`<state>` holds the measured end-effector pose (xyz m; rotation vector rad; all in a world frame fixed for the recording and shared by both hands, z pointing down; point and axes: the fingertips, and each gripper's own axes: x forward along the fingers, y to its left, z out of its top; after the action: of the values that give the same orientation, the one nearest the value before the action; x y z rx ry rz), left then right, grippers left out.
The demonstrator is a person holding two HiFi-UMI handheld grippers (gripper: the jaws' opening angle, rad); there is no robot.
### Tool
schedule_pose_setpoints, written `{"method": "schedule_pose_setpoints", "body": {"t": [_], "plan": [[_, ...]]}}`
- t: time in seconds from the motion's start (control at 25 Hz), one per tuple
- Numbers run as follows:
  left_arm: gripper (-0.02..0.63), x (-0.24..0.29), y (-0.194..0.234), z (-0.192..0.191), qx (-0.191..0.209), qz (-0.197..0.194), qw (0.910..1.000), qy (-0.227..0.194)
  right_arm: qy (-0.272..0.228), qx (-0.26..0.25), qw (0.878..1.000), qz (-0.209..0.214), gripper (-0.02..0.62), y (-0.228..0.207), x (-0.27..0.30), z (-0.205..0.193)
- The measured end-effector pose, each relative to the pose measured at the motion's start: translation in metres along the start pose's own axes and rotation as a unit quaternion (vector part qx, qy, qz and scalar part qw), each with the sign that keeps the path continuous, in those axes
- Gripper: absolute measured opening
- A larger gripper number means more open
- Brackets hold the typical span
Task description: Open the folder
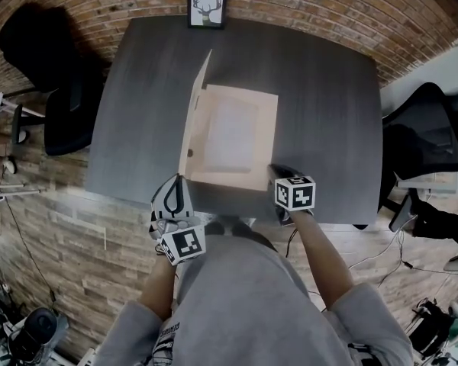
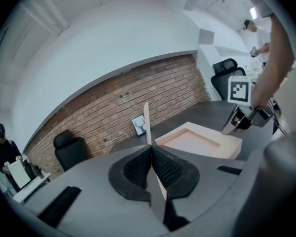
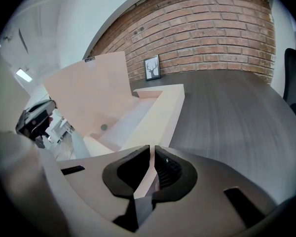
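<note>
A beige box folder [image 1: 230,136] lies on the dark table [image 1: 328,113]. Its cover [image 1: 195,105] stands nearly upright along the left side. My left gripper [image 1: 182,180] is shut on the cover's near edge; in the left gripper view the thin cover [image 2: 147,125] runs up from between the pads of the gripper [image 2: 150,149]. My right gripper [image 1: 273,172] is at the tray's near right corner. In the right gripper view this gripper [image 3: 151,154] is shut on the beige side wall [image 3: 160,115], with the raised cover [image 3: 91,90] to its left.
A framed deer picture [image 1: 208,6] leans against the brick wall at the table's far edge. Black office chairs stand to the left [image 1: 57,105] and right [image 1: 427,139]. Cables lie on the floor at the right. People stand in the background of the left gripper view [image 2: 5,152].
</note>
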<state>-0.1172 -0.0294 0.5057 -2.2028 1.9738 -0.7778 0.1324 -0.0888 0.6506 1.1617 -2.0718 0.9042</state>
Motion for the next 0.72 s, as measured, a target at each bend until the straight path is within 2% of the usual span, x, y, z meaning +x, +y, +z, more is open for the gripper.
{"method": "schedule_pose_setpoints", "body": {"t": [0.2,0.4,0.6,0.72], "plan": [[0.003,0.000,0.024,-0.012,-0.043,0.031,0.9984,0.022,0.001,-0.002,1.000,-0.002,0.018,0.000,0.000,-0.001],[0.003,0.001,0.048,-0.027,-0.100,0.057,0.9925,0.043,0.002,-0.004,1.000,-0.003,0.018,0.000,0.001,-0.001],[0.005,0.002,0.073,-0.050,-0.170,0.082,0.9794,0.071,0.002,-0.005,1.000,-0.007,0.018,0.000,0.000,-0.001],[0.005,0.005,0.088,-0.068,-0.239,0.090,0.9632,0.084,0.002,-0.005,1.000,-0.009,0.018,0.001,0.000,0.000]]}}
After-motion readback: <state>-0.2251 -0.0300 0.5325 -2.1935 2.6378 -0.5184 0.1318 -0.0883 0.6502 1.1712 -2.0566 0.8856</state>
